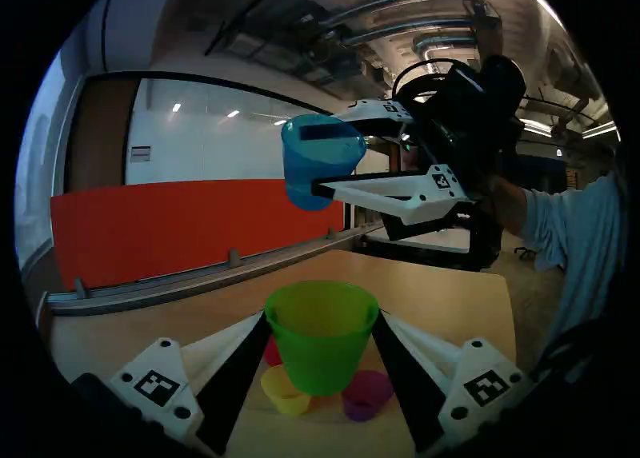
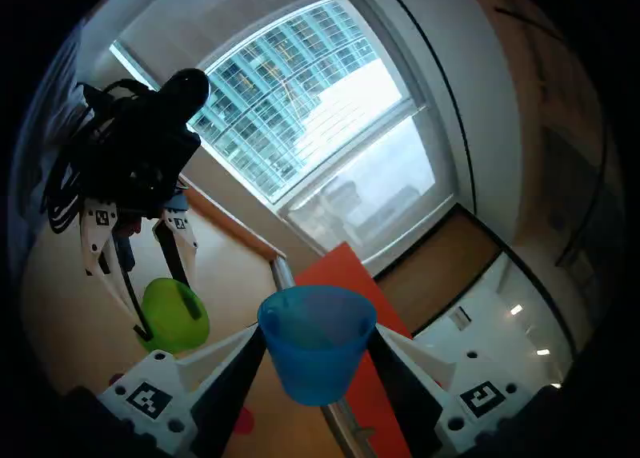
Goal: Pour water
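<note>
Left tool (image 1: 322,318) grips green cup (image 1: 322,350), right tool (image 2: 318,334) blue cup (image 2: 318,358), window (image 2: 320,114) beyond

Your left gripper (image 1: 320,330) sits low and level, both fingers clamped on the green cup (image 1: 322,354). Your right gripper (image 1: 326,158) is raised above and beyond it, rolled to one side, fingers pinching the blue cup (image 1: 308,170). Your sleeved forearm (image 1: 560,218) reaches in from the right.
</note>
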A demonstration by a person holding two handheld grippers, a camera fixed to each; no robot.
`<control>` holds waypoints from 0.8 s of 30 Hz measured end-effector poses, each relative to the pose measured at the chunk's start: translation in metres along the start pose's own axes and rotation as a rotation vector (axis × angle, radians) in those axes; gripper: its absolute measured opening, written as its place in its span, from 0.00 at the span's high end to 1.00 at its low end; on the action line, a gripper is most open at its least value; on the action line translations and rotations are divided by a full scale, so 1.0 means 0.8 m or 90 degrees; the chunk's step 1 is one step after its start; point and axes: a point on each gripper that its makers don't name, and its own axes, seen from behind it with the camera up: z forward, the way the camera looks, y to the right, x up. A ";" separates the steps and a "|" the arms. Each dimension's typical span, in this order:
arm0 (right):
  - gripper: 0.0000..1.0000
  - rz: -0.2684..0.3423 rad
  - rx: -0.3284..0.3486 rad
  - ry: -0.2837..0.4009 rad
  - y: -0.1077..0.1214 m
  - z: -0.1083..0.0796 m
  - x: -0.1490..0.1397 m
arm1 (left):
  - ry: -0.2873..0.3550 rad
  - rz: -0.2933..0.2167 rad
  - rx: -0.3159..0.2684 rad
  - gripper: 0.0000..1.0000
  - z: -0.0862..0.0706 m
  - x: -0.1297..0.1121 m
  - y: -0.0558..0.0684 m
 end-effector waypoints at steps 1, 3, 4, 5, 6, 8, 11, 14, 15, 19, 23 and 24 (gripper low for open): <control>0.11 -0.007 0.000 0.000 0.001 0.002 0.001 | 0.000 0.000 0.000 0.12 0.001 -0.001 0.000; 0.11 -0.021 0.000 0.000 0.004 0.005 0.002 | -0.001 0.000 -0.001 0.13 0.002 -0.001 -0.001; 0.11 -0.027 -0.001 0.001 0.005 0.006 0.003 | -0.001 0.000 -0.002 0.12 0.003 -0.001 -0.001; 0.11 -0.034 -0.002 0.001 0.007 0.007 0.004 | -0.001 0.000 -0.002 0.12 0.003 -0.001 -0.001; 0.11 -0.041 -0.003 0.001 0.008 0.009 0.005 | -0.001 -0.001 -0.003 0.13 0.004 -0.001 -0.001; 0.11 -0.056 -0.006 0.002 0.011 0.011 0.007 | 0.000 -0.003 -0.006 0.13 0.006 0.000 0.000; 0.11 -0.075 -0.007 0.000 0.013 0.015 0.007 | 0.001 -0.005 -0.009 0.12 0.008 0.001 0.001; 0.11 -0.093 -0.009 -0.002 0.015 0.018 0.008 | 0.001 -0.004 -0.009 0.13 0.009 0.002 0.000; 0.11 -0.099 -0.010 -0.002 0.016 0.019 0.008 | 0.000 -0.003 -0.009 0.13 0.009 0.002 0.000; 0.11 -0.114 -0.016 -0.001 0.021 0.020 0.010 | 0.000 -0.002 -0.011 0.13 0.010 0.003 0.001; 0.11 -0.121 -0.019 0.000 0.024 0.020 0.011 | -0.001 -0.001 -0.013 0.13 0.010 0.003 0.002; 0.11 -0.123 -0.020 0.000 0.025 0.020 0.010 | -0.001 -0.001 -0.013 0.13 0.010 0.003 0.002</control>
